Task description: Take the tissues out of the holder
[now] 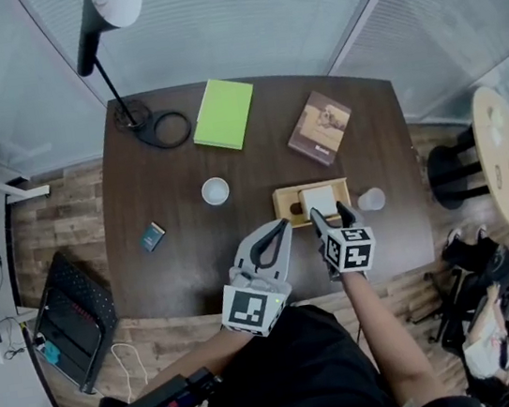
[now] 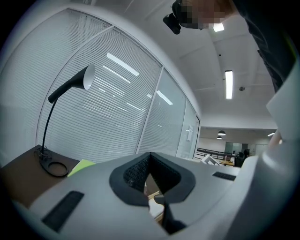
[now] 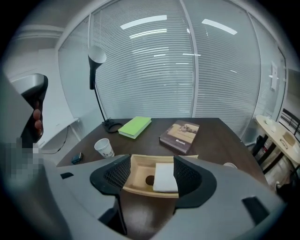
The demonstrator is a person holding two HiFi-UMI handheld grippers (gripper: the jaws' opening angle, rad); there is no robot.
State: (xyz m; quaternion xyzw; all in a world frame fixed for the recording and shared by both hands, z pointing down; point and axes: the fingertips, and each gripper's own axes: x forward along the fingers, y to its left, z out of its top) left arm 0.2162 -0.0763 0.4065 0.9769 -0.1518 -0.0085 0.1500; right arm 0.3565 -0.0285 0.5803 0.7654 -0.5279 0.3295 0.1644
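A dark bench (image 1: 186, 255) meets blind-covered glass walls (image 1: 235, 11). The left gripper (image 1: 283, 226) has its jaws pressed together. The right gripper (image 1: 331, 218) has its jaws spread near the holder (image 1: 284, 198).

Both are chunky light-grey plastic shells with black mesh-textured pads (image 3: 116, 174). The left gripper (image 1: 282, 228) and right gripper (image 1: 329, 215) each carry a marker cube (image 1: 251, 308) covered in black-and-white squares. The person's wearing a black top (image 1: 299, 371) with short sleeves, forearms uncovered.

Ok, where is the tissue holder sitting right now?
In the head view the wooden holder sits right of centre on the table, just ahead of the right gripper, with the clear cup at its right end.
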